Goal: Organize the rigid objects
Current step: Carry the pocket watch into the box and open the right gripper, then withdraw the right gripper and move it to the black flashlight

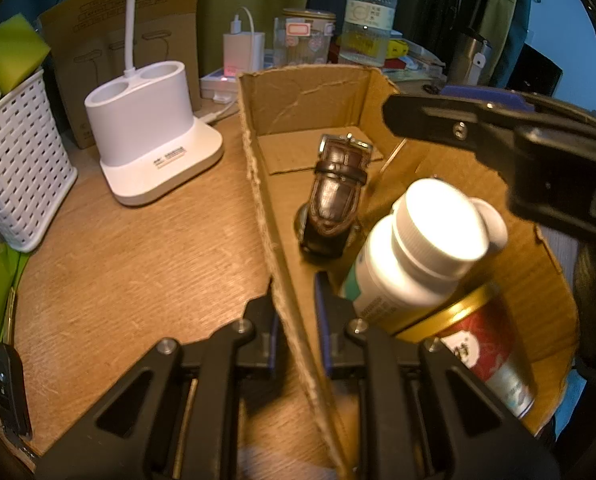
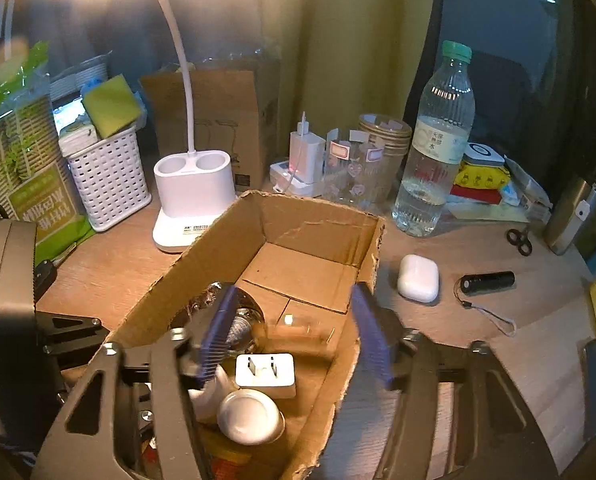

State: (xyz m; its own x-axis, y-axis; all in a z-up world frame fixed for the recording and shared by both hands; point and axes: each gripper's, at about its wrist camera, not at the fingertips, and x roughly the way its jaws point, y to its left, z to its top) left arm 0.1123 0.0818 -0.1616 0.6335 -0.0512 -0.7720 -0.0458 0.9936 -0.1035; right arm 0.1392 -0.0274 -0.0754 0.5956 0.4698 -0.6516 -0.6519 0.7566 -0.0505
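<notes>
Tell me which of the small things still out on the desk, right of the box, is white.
The earbud case, nearest the cardboard box. The flashlight and scissors beyond it are black.

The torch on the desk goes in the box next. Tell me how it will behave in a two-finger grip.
The torch lies on its side and looks round, so a nudge may well roll it. Its dark body seems hard and smooth, so it should stay stiff but could slip. Its thin cord trails loose and might snag.

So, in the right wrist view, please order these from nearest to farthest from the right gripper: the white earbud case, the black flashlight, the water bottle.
From the right gripper:
1. White earbud case, on the table just right of the cardboard box.
2. Black flashlight, farther right.
3. Water bottle, standing at the back.
</notes>
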